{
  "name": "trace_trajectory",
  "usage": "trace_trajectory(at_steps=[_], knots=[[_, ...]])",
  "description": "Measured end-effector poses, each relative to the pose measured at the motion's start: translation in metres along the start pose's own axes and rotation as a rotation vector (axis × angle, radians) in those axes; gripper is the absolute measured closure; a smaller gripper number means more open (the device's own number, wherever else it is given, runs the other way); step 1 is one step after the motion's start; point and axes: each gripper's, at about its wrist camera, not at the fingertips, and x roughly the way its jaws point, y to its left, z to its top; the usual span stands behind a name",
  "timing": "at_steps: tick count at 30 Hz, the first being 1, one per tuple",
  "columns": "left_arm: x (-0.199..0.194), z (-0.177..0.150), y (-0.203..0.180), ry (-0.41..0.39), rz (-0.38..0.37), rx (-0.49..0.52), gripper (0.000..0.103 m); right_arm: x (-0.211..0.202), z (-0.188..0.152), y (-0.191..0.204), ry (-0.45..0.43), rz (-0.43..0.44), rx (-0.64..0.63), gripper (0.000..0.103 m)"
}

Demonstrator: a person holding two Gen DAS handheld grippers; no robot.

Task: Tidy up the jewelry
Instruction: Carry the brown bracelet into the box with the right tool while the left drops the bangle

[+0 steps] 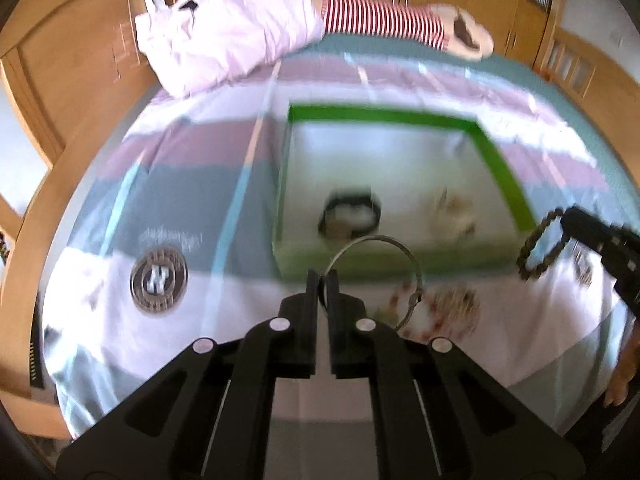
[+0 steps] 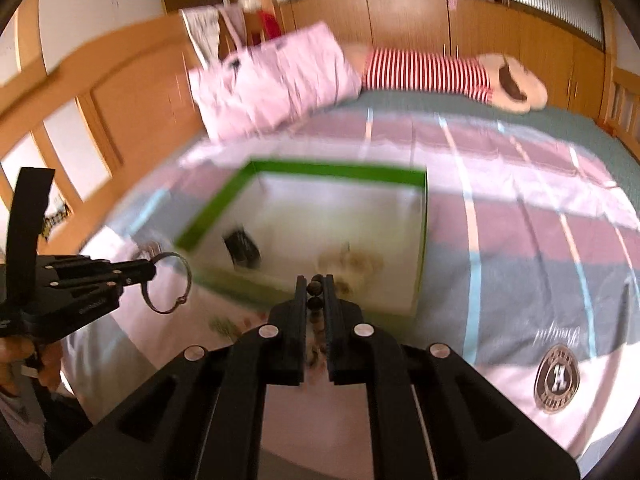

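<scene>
My left gripper (image 1: 323,280) is shut on a thin metal ring bangle (image 1: 376,238), lifted above the bedspread just in front of the green-rimmed box (image 1: 380,115). At the right edge of that view, my right gripper (image 1: 564,220) holds a dark beaded bracelet (image 1: 525,250) that hangs as a loop. In the right wrist view the right gripper (image 2: 315,292) pinches those beads (image 2: 314,288), and the left gripper (image 2: 152,270) carries the ring (image 2: 189,276). Inside the box (image 2: 340,170) lie a black bracelet (image 2: 242,250) and a pale, blurred piece (image 2: 352,264).
More beaded jewelry (image 1: 452,308) lies on the striped bedspread in front of the box. A pink bag (image 1: 224,36) and a red-striped plush (image 1: 384,20) sit at the far end of the bed. Wooden bed frame and cabinets surround it. A hand (image 1: 624,380) shows at the right.
</scene>
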Motion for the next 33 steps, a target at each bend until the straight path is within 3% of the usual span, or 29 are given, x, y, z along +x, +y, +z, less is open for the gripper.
trace_trajectory(at_steps=[4, 10, 14, 18, 21, 22, 23, 24, 25, 30, 33], knots=[[0.007, 0.032, 0.008, -0.038, -0.029, -0.023, 0.099, 0.016, 0.022, -0.005, -0.025, 0.001, 0.012, 0.096], [0.049, 0.054, 0.006, 0.015, -0.062, -0.053, 0.099, 0.058, 0.026, -0.022, 0.013, -0.032, 0.071, 0.096], [0.069, 0.067, -0.002, 0.021, -0.094, -0.052, 0.099, 0.063, 0.032, -0.029, 0.002, -0.055, 0.082, 0.096], [0.088, 0.080, -0.011, 0.019, -0.078, -0.044, 0.097, 0.071, 0.042, -0.038, -0.013, -0.074, 0.097, 0.096], [0.099, 0.088, -0.013, 0.016, -0.058, -0.040, 0.086, 0.086, 0.045, -0.044, 0.022, -0.093, 0.086, 0.094], [0.101, 0.090, -0.013, 0.013, -0.045, -0.041, 0.065, 0.088, 0.044, -0.045, 0.031, -0.104, 0.082, 0.083], [0.099, 0.089, -0.012, 0.009, -0.039, -0.043, 0.050, 0.089, 0.042, -0.045, 0.043, -0.113, 0.076, 0.073], [0.096, 0.089, -0.011, 0.005, -0.036, -0.046, 0.049, 0.086, 0.040, -0.044, 0.044, -0.113, 0.077, 0.054], [0.092, 0.087, -0.011, 0.004, -0.038, -0.047, 0.049, 0.079, 0.038, -0.042, 0.037, -0.109, 0.078, 0.049], [0.059, 0.060, -0.005, 0.054, -0.070, -0.069, 0.049, 0.044, 0.020, -0.025, 0.102, -0.005, 0.055, 0.049], [0.050, 0.030, -0.006, 0.141, -0.065, -0.062, 0.049, 0.040, -0.010, -0.010, 0.205, 0.032, 0.003, 0.064]])
